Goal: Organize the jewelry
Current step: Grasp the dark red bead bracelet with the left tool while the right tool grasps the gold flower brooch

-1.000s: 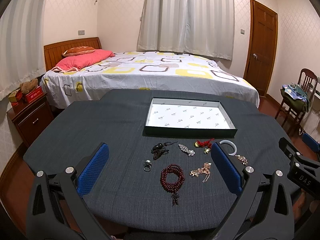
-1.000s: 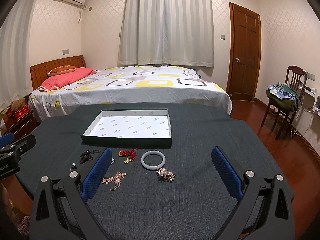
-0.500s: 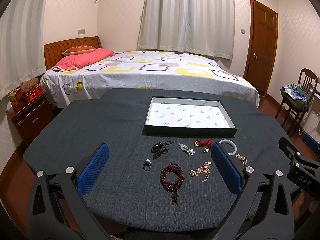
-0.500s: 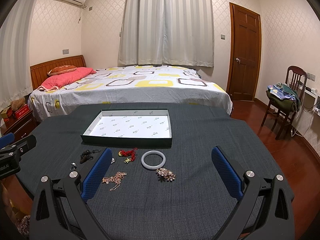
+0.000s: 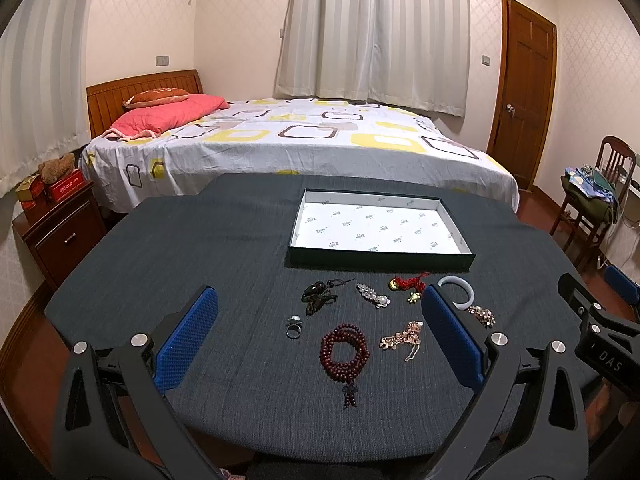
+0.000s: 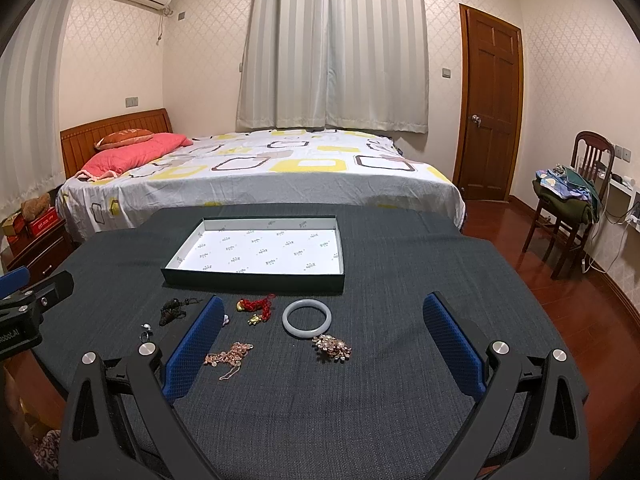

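Jewelry [image 5: 345,350] lies untouched before the empty box [image 6: 256,278]; nothing has moved, and we hold both grippers' jaws wide, task unstarted.

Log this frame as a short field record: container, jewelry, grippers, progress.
container: shallow dark green box with white printed lining, empty
jewelry on the dark grey tablecloth: dark red wooden bead bracelet, pale jade bangle, silver ring, red cord charm
left gripper: open, holding nothing
right gripper: open, holding nothing
progress: nothing in the box yet
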Demonstrator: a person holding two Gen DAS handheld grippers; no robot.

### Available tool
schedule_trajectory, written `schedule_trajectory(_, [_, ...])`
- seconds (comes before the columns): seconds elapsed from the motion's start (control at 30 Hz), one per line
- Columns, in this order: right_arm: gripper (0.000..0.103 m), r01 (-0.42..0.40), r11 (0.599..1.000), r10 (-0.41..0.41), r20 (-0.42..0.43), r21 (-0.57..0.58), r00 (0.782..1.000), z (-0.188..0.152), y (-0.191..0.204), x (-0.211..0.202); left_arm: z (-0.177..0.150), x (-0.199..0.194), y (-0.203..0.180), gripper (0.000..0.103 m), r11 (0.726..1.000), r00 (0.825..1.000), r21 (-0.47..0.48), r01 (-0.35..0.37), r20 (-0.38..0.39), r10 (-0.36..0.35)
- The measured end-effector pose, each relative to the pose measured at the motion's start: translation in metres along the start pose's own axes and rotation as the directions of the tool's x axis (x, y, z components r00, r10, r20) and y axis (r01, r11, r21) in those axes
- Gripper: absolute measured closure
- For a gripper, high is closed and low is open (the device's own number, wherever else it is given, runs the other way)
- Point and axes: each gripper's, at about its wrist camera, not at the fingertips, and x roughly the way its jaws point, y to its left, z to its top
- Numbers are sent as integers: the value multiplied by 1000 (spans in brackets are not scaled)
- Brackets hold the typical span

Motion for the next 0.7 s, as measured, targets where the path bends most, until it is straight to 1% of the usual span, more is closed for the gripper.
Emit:
schedule_trajectory(0.17, [6,1,1000,-1,-4,-2,1000,-1,0,1,-8,3,0,4,1000,1000,-1,-1,-8,1])
schedule_trajectory(0.3, [6,1,1000,-1,-16,-3,1000,-6,0,6,-16,10,0,4,1000,999,-5,2,-32,-2])
schedule_trajectory(0.37, [6,1,1000,-1,-25,-3,1000,-8,0,10,-11,15,3,4,1000,999,-6,3,-47,-3])
schedule_trajectory(0.47, [6,7,1000,-7,-38,-3,999,-12,-1,17,-17,21,3,4,1000,998,-3,2,-59,-2])
schedule_trajectory(0.57, [6,12,1000,-12,-56,2,998,-17,-5,25,-20,30,4,4,1000,998,2,-1,-70,1])
schedule_trajectory(0.7, [6,27,1000,-27,-85,1,996,-27,-9,39,-29,49,7,4,1000,993,-1,6,-114,-7])
